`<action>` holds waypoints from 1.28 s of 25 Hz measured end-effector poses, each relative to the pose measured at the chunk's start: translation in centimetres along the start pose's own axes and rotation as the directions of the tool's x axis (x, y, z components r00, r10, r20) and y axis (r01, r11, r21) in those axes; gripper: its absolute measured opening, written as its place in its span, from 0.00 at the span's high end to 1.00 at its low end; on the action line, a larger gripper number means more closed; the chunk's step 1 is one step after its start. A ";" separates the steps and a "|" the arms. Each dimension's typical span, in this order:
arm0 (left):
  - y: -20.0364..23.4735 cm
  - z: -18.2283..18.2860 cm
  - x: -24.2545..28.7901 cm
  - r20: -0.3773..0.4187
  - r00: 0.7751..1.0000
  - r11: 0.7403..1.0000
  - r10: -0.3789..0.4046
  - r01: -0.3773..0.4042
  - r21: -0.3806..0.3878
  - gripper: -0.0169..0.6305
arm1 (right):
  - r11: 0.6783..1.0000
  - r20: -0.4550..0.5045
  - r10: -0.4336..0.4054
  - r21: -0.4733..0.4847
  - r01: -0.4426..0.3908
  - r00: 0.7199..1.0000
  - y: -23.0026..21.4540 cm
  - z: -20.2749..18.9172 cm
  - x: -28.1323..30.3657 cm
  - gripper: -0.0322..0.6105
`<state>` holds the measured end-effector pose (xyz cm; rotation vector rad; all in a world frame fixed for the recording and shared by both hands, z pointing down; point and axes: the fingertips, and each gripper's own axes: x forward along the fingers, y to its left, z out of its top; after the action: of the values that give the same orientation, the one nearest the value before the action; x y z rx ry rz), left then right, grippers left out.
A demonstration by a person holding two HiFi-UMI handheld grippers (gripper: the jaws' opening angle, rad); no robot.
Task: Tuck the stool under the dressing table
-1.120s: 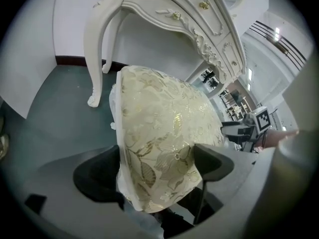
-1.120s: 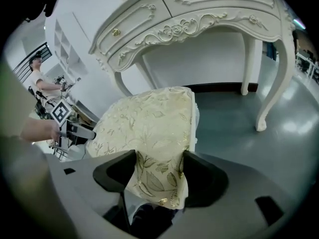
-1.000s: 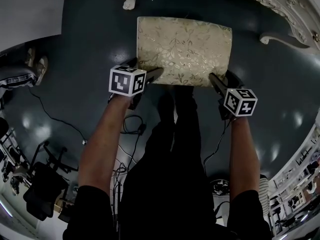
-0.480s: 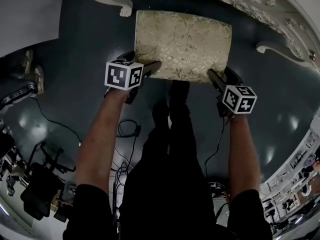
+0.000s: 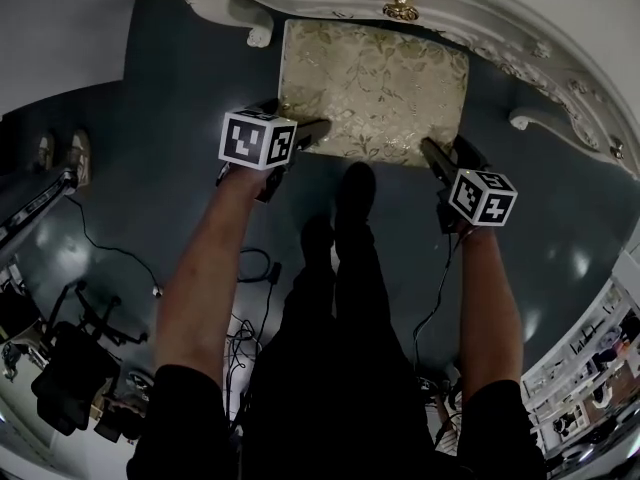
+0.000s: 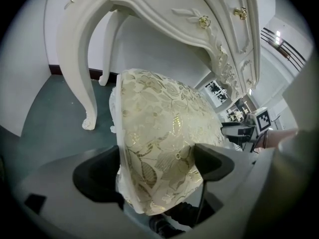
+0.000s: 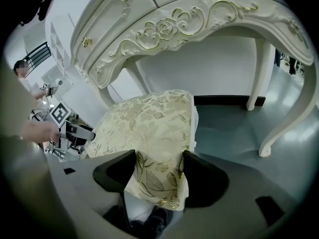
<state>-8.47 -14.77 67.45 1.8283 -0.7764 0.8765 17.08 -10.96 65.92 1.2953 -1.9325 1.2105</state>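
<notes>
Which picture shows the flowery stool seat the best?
The head view: it looks down on nearly the whole stool seat, its far edge at the dressing table. The left gripper view and right gripper view each show the seat slanting away, one corner pinched between jaws.

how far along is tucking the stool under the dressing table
Partly done: the far edge of the stool already sits under the front edge of the dressing table. In hand: the left gripper and right gripper are each shut on one of its near corners. Left: most of the stool is out in the open, so it likely needs pushing further in, then releasing.
</notes>
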 end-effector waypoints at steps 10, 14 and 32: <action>0.0 5.1 1.2 0.018 1.000 1.000 -0.019 0.019 -0.004 0.25 | 1.000 0.020 0.013 0.025 -0.014 1.000 -1.9 4.4 0.3 0.45; 0.4 6.1 1.2 -0.025 1.000 0.999 -0.015 0.016 0.038 0.25 | 0.999 -0.006 0.021 0.039 -0.020 1.000 -1.6 4.3 0.6 0.45; -0.2 7.4 2.1 0.033 0.999 1.000 0.018 -0.018 0.025 0.25 | 0.999 -0.004 -0.013 -0.046 0.013 1.000 -3.5 6.6 1.4 0.45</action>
<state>-5.36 -21.79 66.82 1.8646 -0.8066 0.8738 20.03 -17.97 65.29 1.2781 -1.9346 1.1548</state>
